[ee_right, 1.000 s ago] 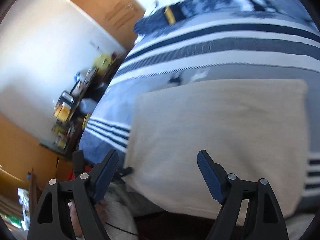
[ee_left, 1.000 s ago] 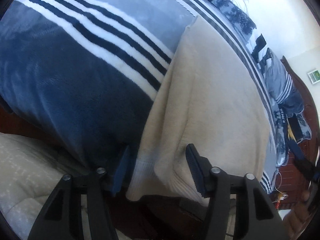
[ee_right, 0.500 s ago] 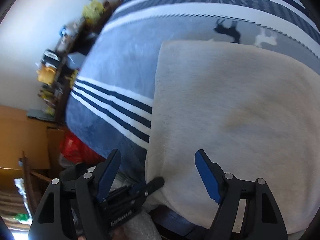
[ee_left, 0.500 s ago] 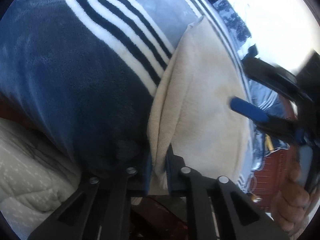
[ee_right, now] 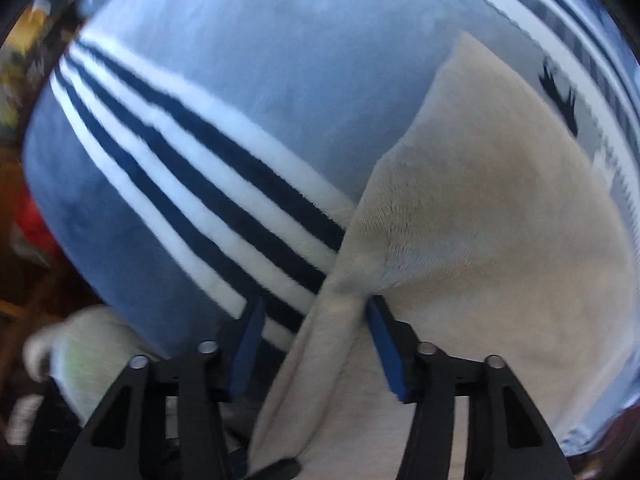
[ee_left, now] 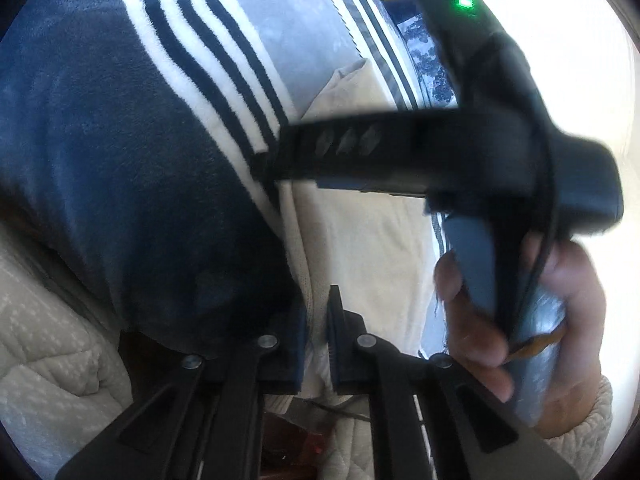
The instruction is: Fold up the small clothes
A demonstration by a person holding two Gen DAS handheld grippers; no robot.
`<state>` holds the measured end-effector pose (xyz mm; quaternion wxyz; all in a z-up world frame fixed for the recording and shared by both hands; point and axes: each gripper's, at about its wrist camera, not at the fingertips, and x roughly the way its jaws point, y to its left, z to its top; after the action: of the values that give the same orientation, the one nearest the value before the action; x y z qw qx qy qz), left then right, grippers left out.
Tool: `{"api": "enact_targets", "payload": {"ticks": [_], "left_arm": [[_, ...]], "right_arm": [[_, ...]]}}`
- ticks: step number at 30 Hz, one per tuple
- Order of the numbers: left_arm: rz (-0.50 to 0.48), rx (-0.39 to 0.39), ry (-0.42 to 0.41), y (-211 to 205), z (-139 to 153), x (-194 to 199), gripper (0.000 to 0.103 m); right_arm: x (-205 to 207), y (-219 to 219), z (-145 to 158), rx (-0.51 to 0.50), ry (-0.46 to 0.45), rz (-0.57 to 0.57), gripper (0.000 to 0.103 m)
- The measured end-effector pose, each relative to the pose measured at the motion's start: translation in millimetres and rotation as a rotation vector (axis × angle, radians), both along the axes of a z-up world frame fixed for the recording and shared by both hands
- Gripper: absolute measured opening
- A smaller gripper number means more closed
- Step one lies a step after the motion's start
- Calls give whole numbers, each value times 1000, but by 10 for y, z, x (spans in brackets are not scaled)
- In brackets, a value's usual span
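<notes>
A beige fleece garment [ee_left: 360, 248] lies on a blue, white-striped blanket [ee_left: 120, 184]. My left gripper [ee_left: 317, 344] is shut on the garment's near left edge, a thin fold pinched between its fingers. In the right wrist view the garment [ee_right: 500, 220] fills the right half. My right gripper [ee_right: 316, 340] straddles a raised ridge of the same edge, jaws still apart with the cloth between them. The right gripper's body and the hand that holds it [ee_left: 500, 184] cross the left wrist view just above my left gripper.
The blanket [ee_right: 200, 120] covers a bed. A cream quilted cover [ee_left: 52, 360] lies below its near edge at the left. Cluttered furniture shows blurred at the far left of the right wrist view [ee_right: 24, 40].
My left gripper closed on the garment's edge. My right gripper swung in from the right over the garment to the same edge, beside the left one, and its jaws have narrowed around the cloth.
</notes>
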<state>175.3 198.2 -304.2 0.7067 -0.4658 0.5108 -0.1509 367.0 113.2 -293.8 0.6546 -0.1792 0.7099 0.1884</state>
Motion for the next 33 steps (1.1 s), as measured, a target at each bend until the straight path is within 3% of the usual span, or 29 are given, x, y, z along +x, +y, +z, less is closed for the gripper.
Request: {"api": "enact_targets", "payload": {"ticks": [2,3,5,8,13,19,24,29,33], "left_arm": [[-8,17,-6,-13,25,0,8],[-10,22,-11,-15,38,32,8],[-14,51,-22,-49,90,33,8],[-31,115,-55,-101,218,-71,8],[-87,261,-183,-420,689,-216,8],[-151,317,-259,-862,1190,-299,8],[-269,414,-353,-1610,1714,-304,8],[-400,462,-411,-2262,2000,-207,8],[-505,483,-429,-2811,2023,-149,8]], "right_arm": [[-68,71,-33,-53,-30,75,40],[-86,73,-42,-73,-46,92,28],[-99,76,-52,-109,-75,107,15],[-42,-31,26,-64,-74,71,8],[-7,-491,422,184,-93,-61,8],[-74,-1371,1022,505,-123,-185,8],[-316,-2131,1424,715,-175,-275,8],[-536,-3097,1631,909,-228,-396,8],[-746,-3704,1645,1018,-268,-511,8]]}}
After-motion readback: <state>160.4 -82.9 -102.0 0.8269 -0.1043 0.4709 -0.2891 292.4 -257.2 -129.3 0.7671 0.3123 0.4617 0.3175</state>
